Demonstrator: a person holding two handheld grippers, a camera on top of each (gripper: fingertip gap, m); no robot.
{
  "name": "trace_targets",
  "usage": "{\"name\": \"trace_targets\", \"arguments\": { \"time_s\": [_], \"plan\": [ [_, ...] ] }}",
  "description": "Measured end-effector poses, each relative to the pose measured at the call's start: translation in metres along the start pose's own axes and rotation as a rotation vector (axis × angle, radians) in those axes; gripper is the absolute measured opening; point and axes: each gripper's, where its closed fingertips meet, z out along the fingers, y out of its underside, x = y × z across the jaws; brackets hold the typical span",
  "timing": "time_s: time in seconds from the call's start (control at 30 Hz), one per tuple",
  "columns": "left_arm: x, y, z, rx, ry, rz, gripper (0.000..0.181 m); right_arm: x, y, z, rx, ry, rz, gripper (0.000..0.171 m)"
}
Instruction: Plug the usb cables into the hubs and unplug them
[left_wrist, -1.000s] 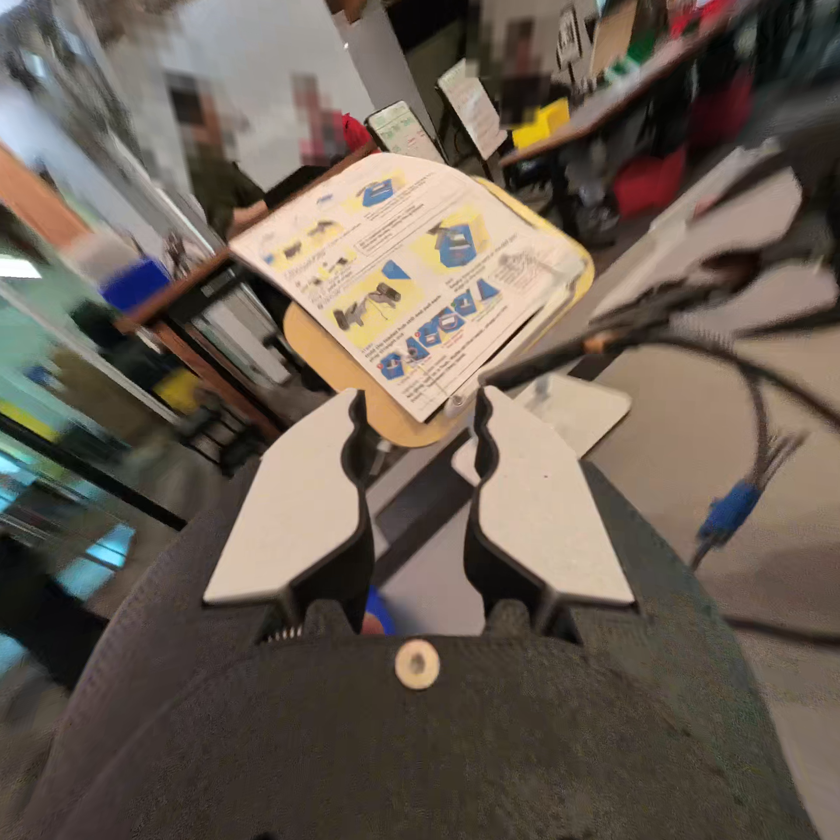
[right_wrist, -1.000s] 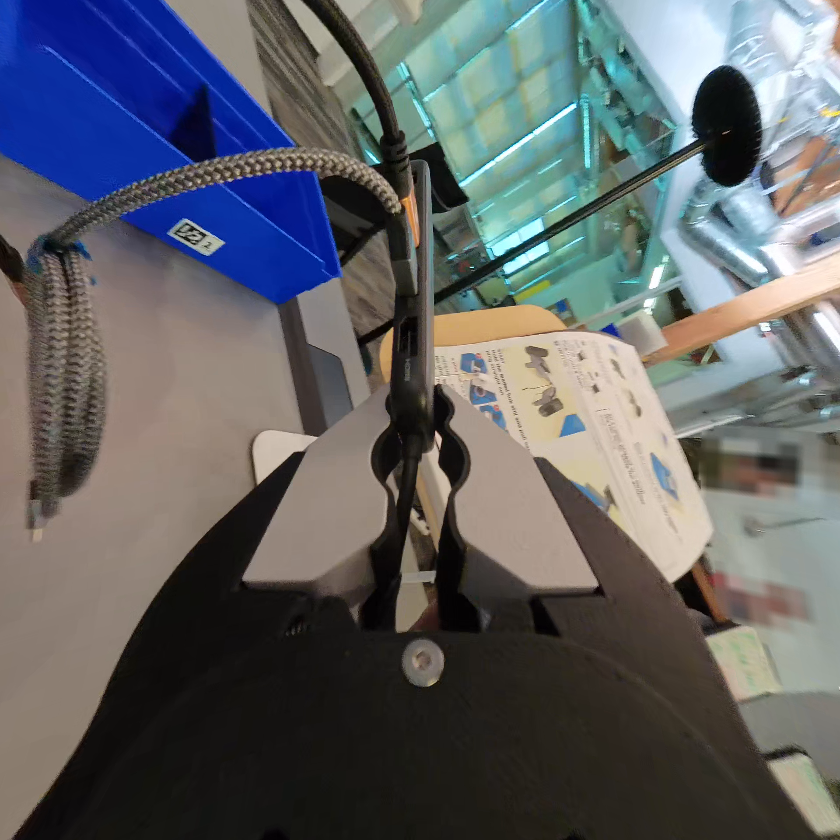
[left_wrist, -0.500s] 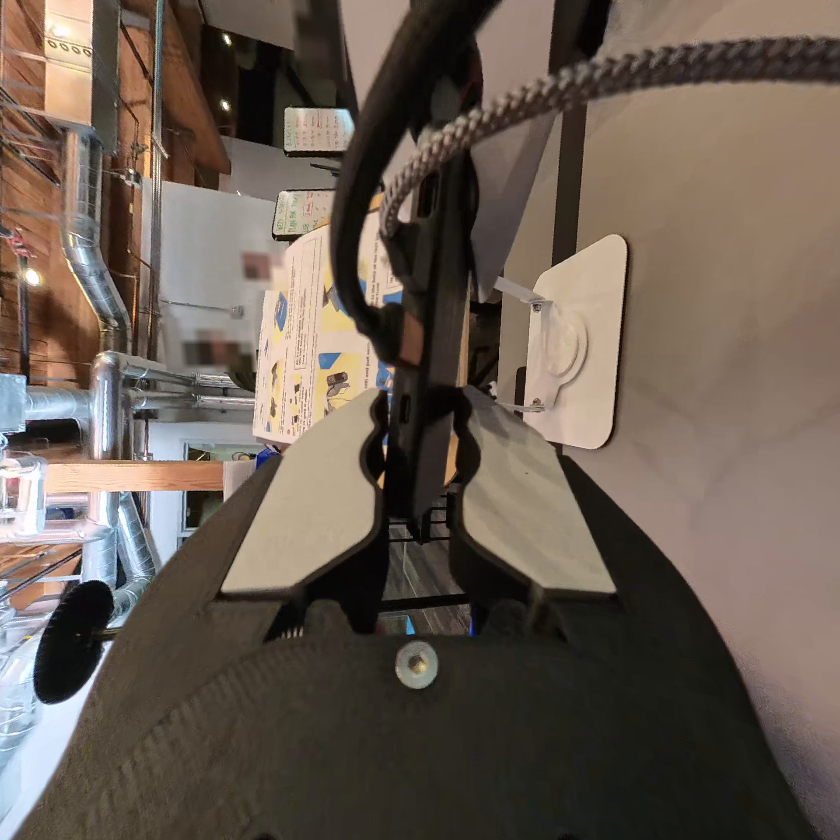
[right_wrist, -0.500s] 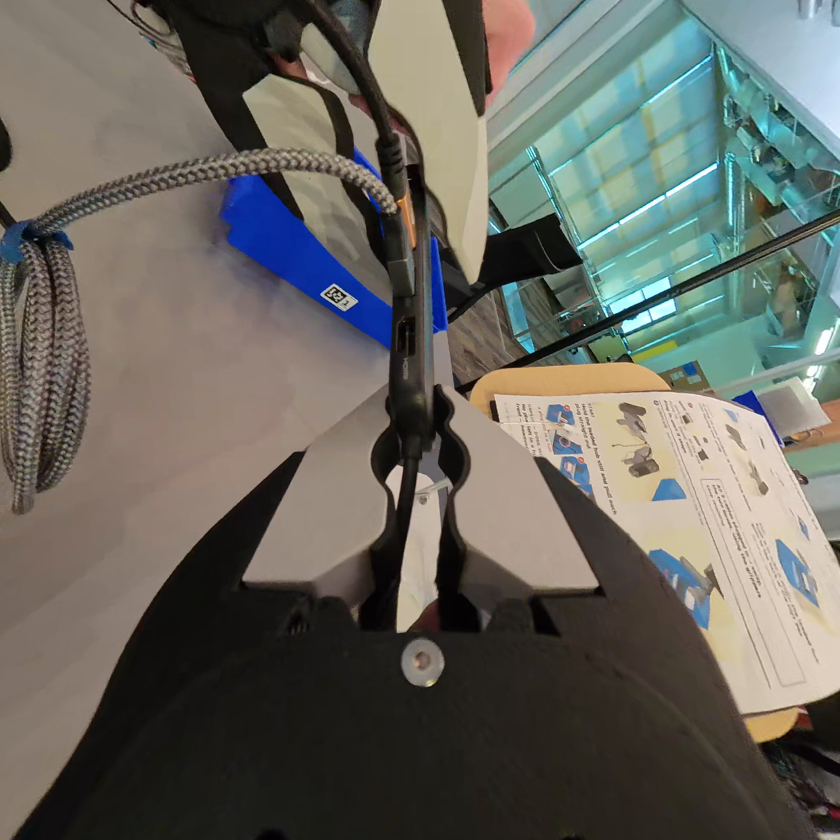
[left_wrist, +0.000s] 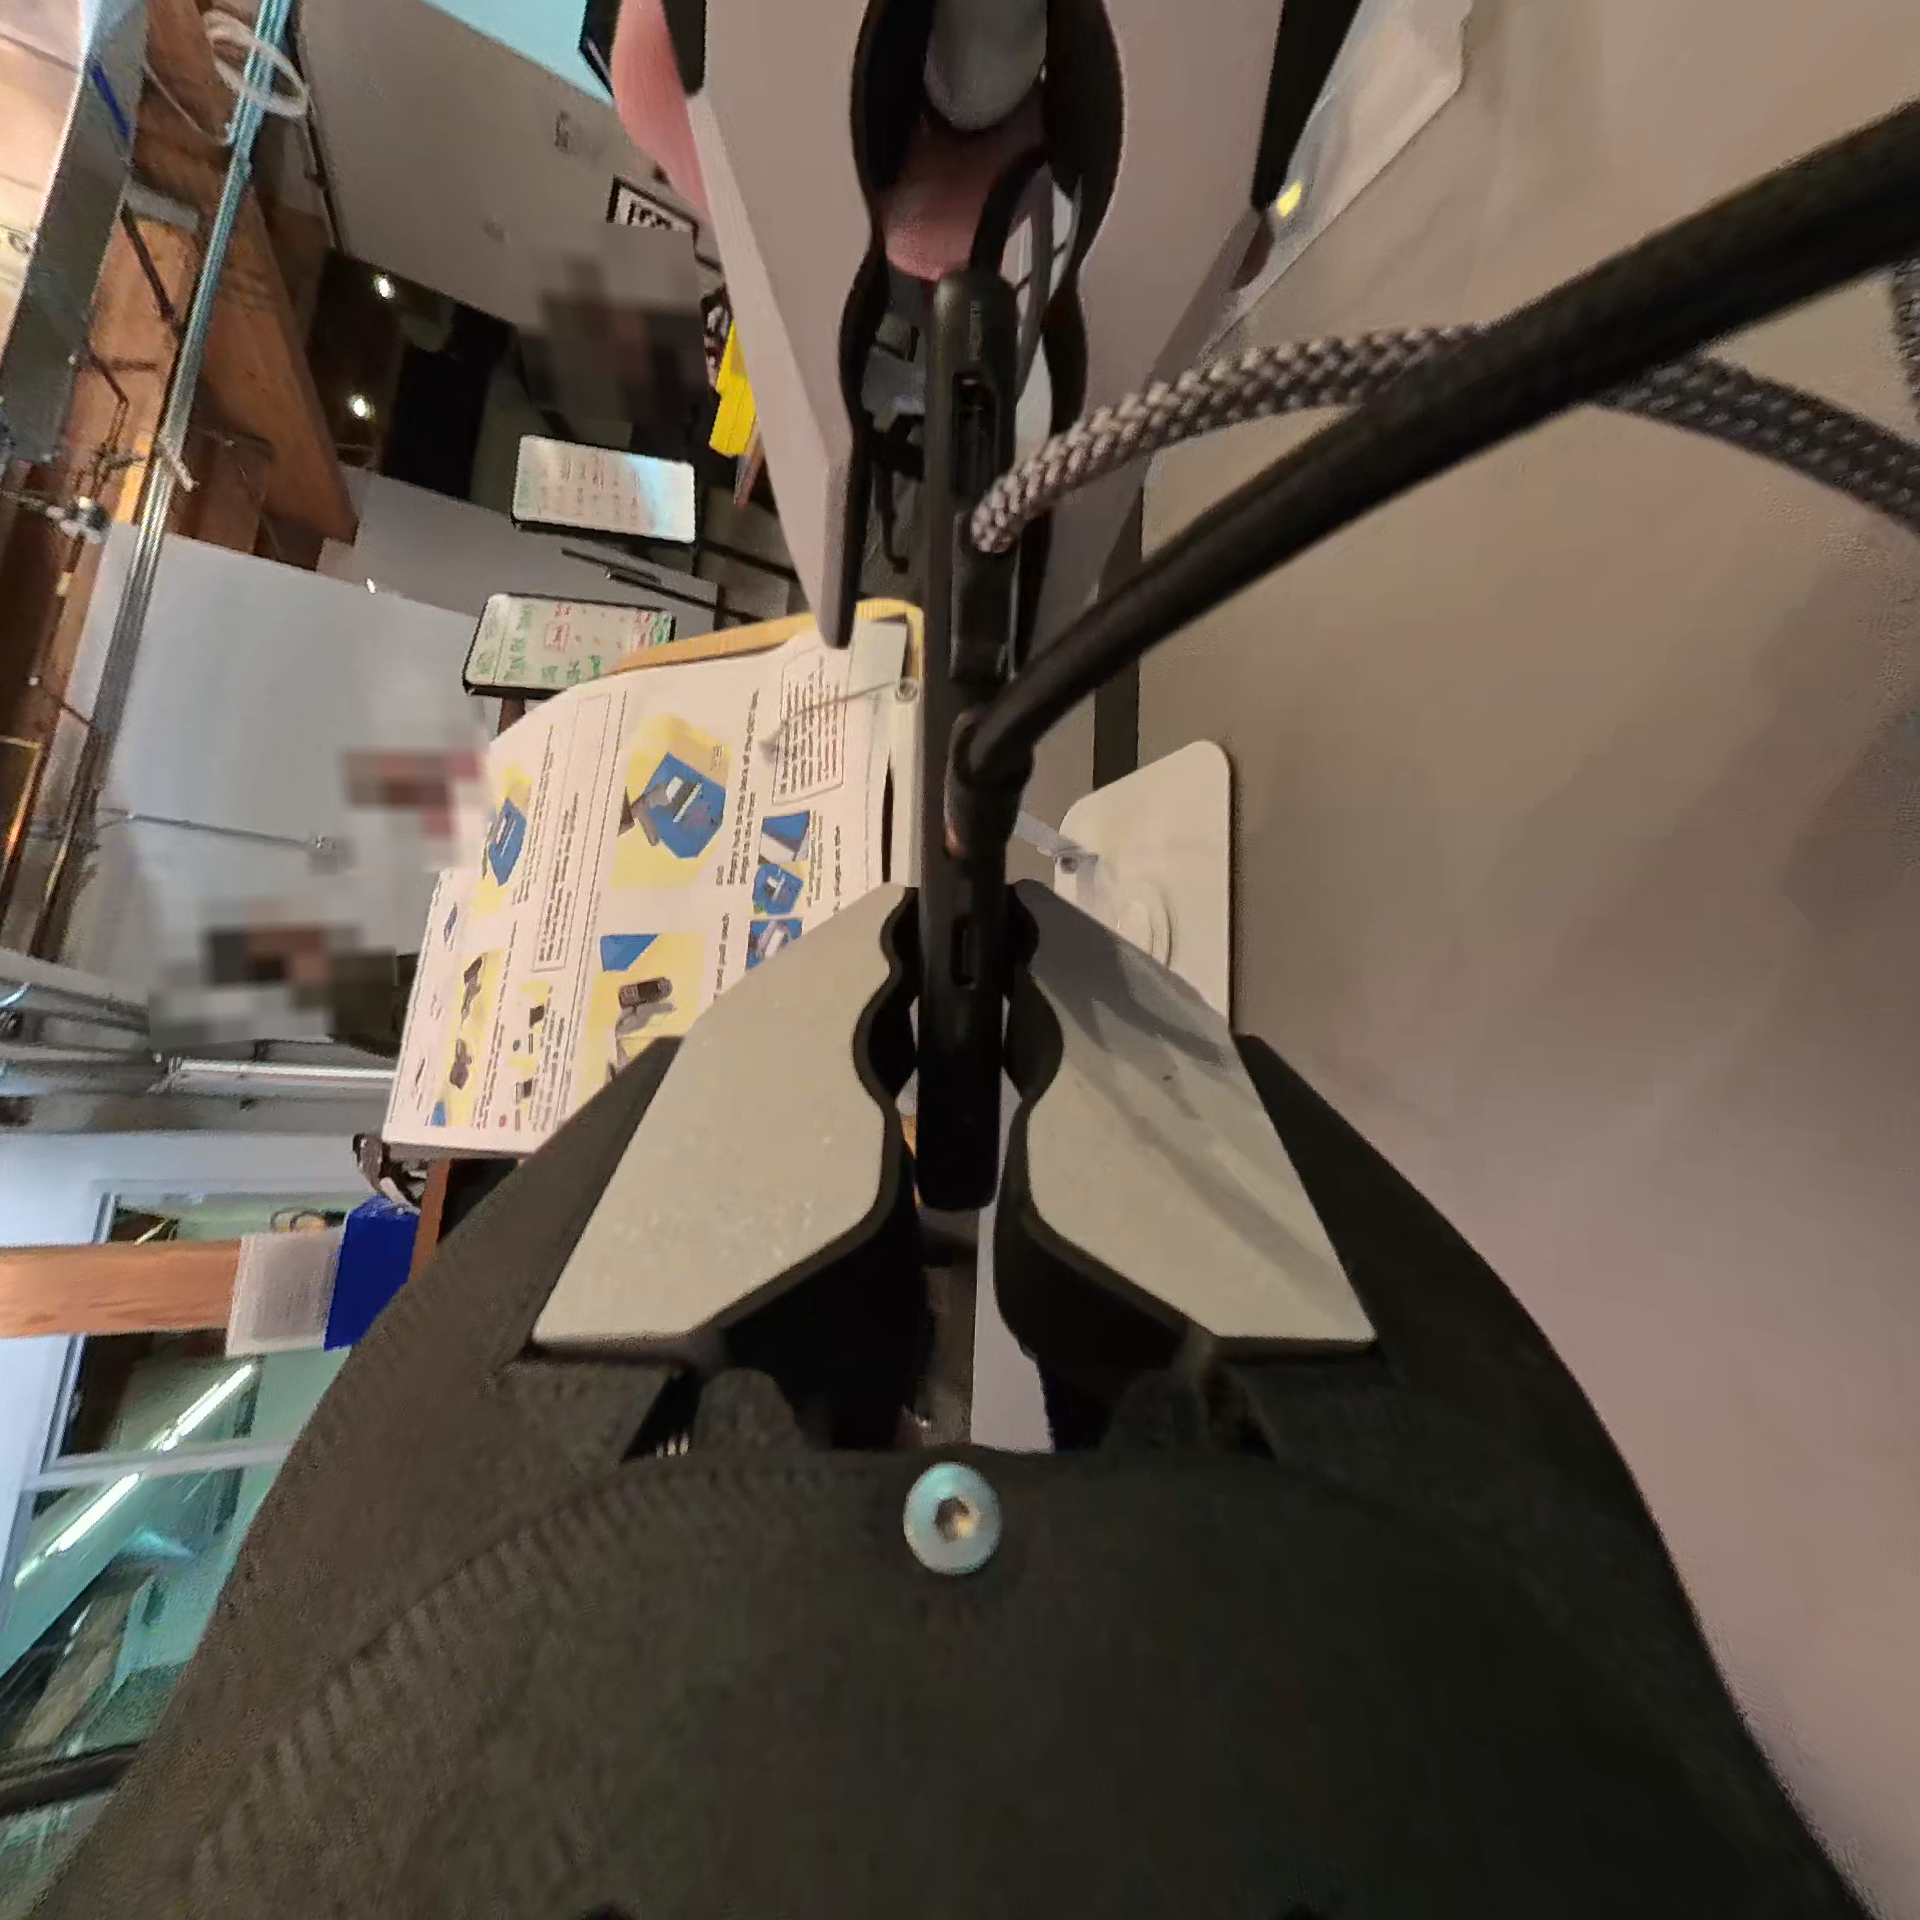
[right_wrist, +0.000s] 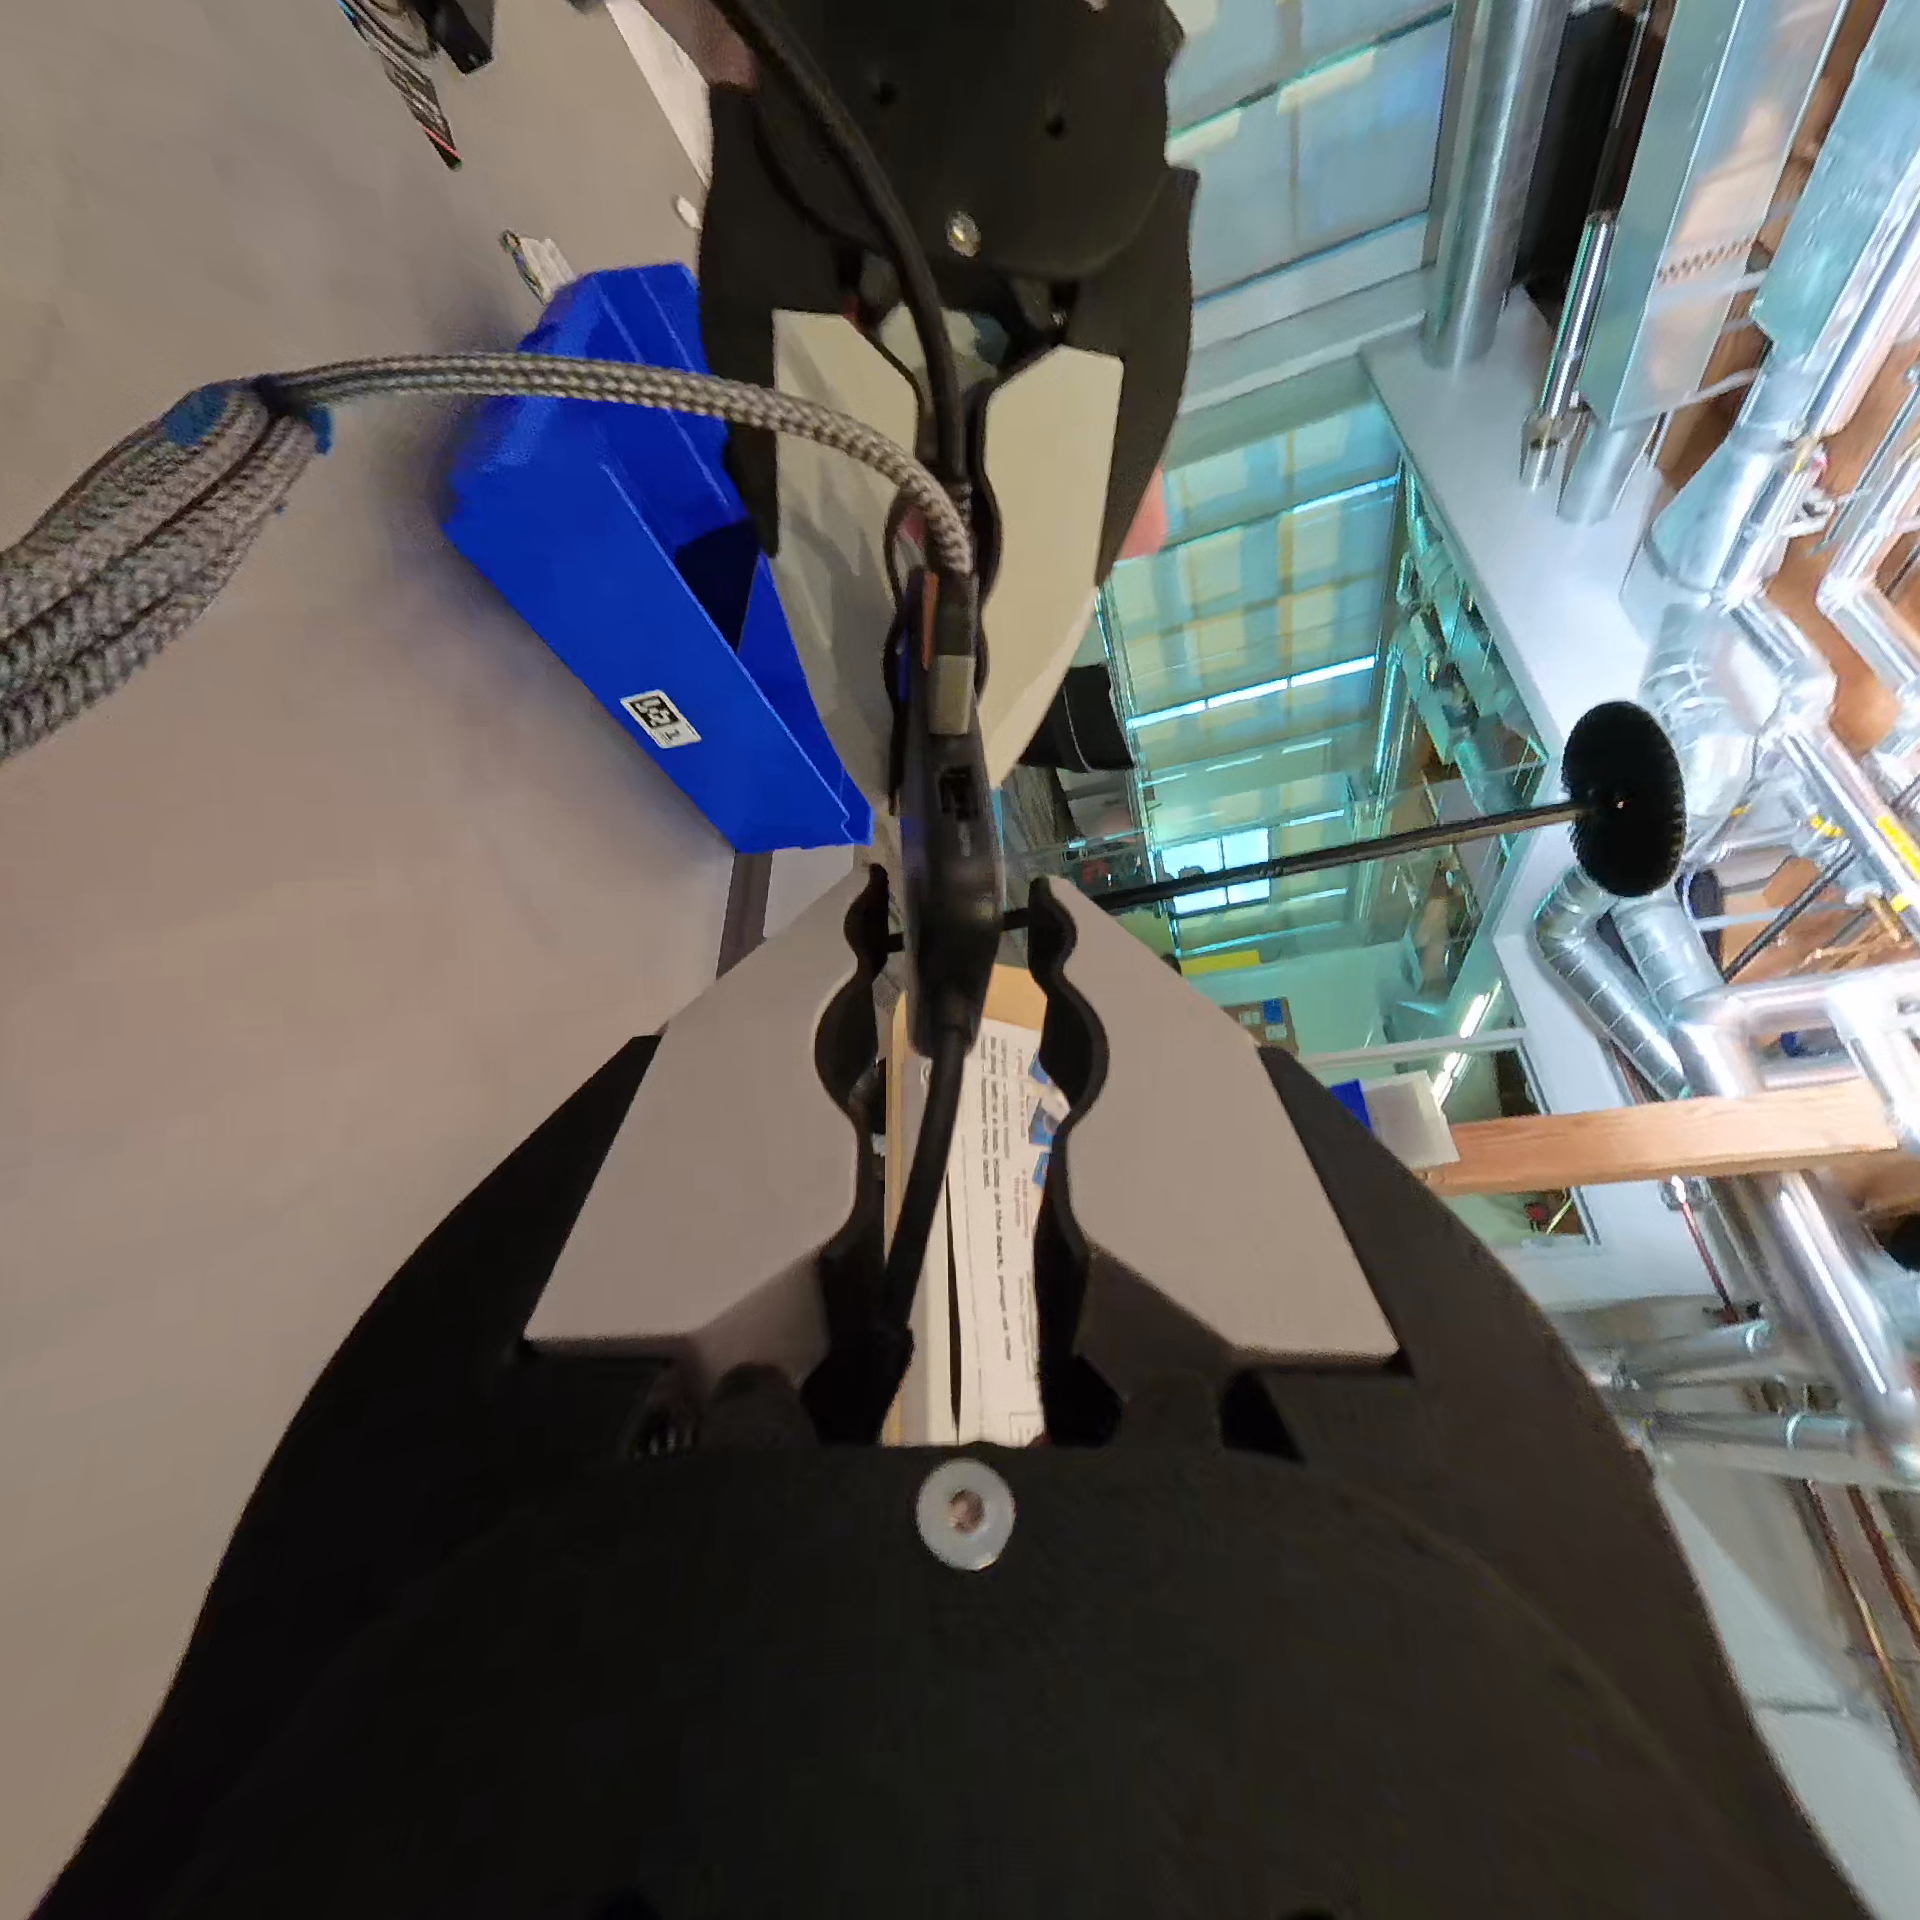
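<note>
**Hub clamped in my left tool, my right tool spread around its far end**

My left gripper (left_wrist: 961, 935) is closed on the black hub (left_wrist: 964, 997), pinching one end of the slim bar between both fingers (left_wrist: 769, 1122). The hub runs straight away from me, edge-on, held above the grey table (left_wrist: 1558, 935). Two cables are plugged into its side: a grey braided cable (left_wrist: 1195, 416) farther along, and a smooth black cable (left_wrist: 1455, 416) nearer my fingers. Both arc off to the right over the table. Beyond them, my right gripper (left_wrist: 961, 312) faces me around the hub's other end.

From my right wrist, the right gripper (right_wrist: 961, 914) stands spread, with a clear gap on each side of the hub (right_wrist: 951, 852), so it grips nothing. The hub's own thin black lead (right_wrist: 925, 1174) trails back between my fingers. The braided cable (right_wrist: 520, 384) curves from the hub to a coiled bundle at the left edge, tied with a blue band. A blue bin (right_wrist: 623, 592) sits on the table behind it. An illustrated instruction sheet (left_wrist: 644, 894) lies on a tan board past the table edge, and a white pad (left_wrist: 1174, 831) rests on the table just beside my left fingers.
</note>
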Motion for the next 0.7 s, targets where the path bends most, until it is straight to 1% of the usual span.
{"name": "trace_targets", "arguments": {
  "time_s": [0.13, 0.3, 0.33, 0.4, 0.53, 0.63, 0.67, 0.7],
  "plan": [
    [0.002, -0.015, -0.004, 0.067, 0.042, 0.006, 0.012, -0.006, -0.016, 0.000, 0.025, -0.024, -0.044, 0.023],
    [0.005, -0.023, -0.006, 0.106, 0.057, 0.011, 0.012, -0.007, -0.020, 0.003, 0.047, -0.006, -0.061, 0.018],
    [0.007, -0.024, -0.006, 0.112, 0.059, 0.019, 0.012, -0.009, -0.021, 0.003, 0.050, -0.009, -0.068, 0.013],
    [0.009, -0.026, -0.004, 0.127, 0.073, 0.013, 0.012, -0.010, -0.028, 0.002, 0.074, -0.022, -0.050, 0.011],
    [0.005, -0.023, -0.001, 0.131, 0.054, 0.018, 0.012, -0.008, -0.024, 0.005, 0.040, -0.015, -0.022, 0.010],
    [0.001, -0.018, 0.006, 0.101, 0.023, 0.020, 0.012, -0.006, -0.015, 0.007, -0.014, -0.004, -0.026, 0.010],
    [0.000, -0.017, 0.008, 0.095, 0.033, 0.003, 0.014, -0.004, -0.012, 0.008, -0.029, 0.009, -0.027, 0.010],
    [-0.002, -0.012, 0.008, 0.076, 0.034, -0.008, 0.020, -0.002, -0.008, 0.008, -0.051, 0.025, -0.031, 0.009]
  ]
}}
